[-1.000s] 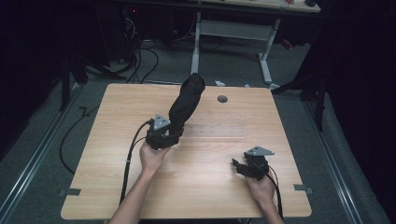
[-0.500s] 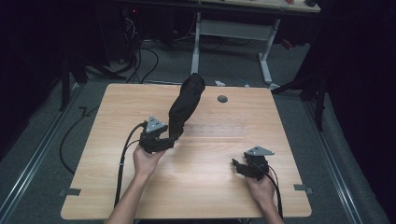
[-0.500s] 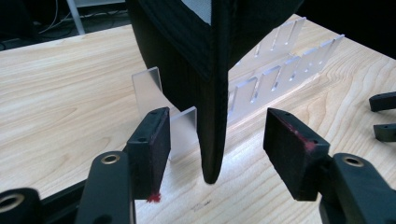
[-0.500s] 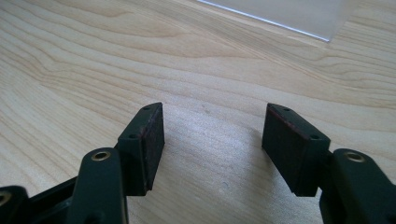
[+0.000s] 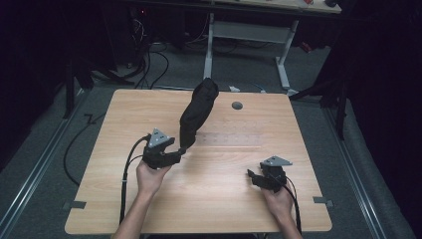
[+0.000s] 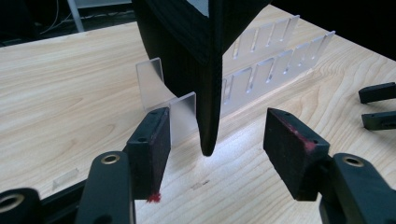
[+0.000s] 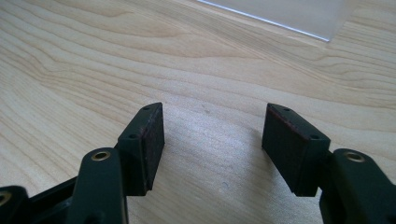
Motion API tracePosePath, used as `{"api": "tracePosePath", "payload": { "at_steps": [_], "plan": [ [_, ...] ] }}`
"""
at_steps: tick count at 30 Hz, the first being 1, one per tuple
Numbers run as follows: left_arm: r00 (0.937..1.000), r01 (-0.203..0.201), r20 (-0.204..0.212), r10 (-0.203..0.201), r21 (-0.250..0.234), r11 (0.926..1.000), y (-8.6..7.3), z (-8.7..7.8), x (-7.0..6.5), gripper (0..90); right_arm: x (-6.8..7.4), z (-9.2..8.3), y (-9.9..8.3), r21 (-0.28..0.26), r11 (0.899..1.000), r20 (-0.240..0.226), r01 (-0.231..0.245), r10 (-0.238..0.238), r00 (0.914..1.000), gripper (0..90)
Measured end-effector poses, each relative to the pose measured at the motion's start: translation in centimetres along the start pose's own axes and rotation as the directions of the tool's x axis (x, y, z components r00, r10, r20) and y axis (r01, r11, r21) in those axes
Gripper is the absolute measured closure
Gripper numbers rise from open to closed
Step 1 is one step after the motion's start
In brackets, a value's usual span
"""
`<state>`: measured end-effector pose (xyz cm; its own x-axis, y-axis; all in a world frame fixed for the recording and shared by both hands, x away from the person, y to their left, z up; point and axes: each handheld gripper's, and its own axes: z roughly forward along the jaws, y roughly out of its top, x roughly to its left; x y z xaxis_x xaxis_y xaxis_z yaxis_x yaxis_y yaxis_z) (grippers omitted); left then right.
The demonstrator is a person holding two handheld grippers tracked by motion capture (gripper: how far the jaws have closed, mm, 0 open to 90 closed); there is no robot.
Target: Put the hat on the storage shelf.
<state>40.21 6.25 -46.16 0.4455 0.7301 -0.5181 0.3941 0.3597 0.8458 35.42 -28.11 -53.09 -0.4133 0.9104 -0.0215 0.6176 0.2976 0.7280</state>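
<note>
Two claws here, both w/ jaws apart. Left gripper has just been opening; the black sock's tip hangs between its pads, untouched. Sock sits draped on a clear slotted rack mid-table. Looks soft, light, floppy, so pinch the loose tip imo. Right gripper rests released on bare wood.

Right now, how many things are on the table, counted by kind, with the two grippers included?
Grippers: 2, the left gripper and the right gripper.
Black sock: 1, the sock.
Clear rack: 1, the rack.
Grey disc: 1, the disc.
Total: 5
</note>
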Motion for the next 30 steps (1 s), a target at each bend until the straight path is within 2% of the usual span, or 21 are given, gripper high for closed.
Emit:
{"api": "tracePosePath", "payload": {
  "at_steps": [2,16,21,29,30],
  "plan": [
    [0.9998,0.020,0.002,-0.020,0.002,0.9998,0.0,-0.3,0.1,41.3,0.0,0.0,0.0,0.000,1.000,0.000,0.000,0.000,1.0000,39.3],
    [0.9983,0.057,-0.005,-0.057,-0.002,0.9983,-0.5,-2.3,0.7,39.8,0.0,0.0,0.0,0.000,1.000,-0.002,0.003,-0.003,1.0000,38.9],
    [0.9991,0.040,-0.017,-0.040,0.017,0.9990,-1.2,-2.8,0.8,39.3,0.0,0.0,0.0,0.001,1.000,-0.004,0.005,-0.005,1.0000,38.3],
    [0.9986,0.042,-0.034,-0.041,0.028,0.9987,-2.0,-3.6,1.4,38.9,0.0,0.0,0.0,0.000,1.000,-0.003,0.006,-0.006,1.0000,38.2],
    [0.9981,0.048,-0.039,-0.048,0.017,0.9987,-2.1,-3.8,1.6,39.0,0.0,0.0,0.0,0.000,1.000,-0.003,0.006,-0.006,1.0000,38.2]
  ]
}}
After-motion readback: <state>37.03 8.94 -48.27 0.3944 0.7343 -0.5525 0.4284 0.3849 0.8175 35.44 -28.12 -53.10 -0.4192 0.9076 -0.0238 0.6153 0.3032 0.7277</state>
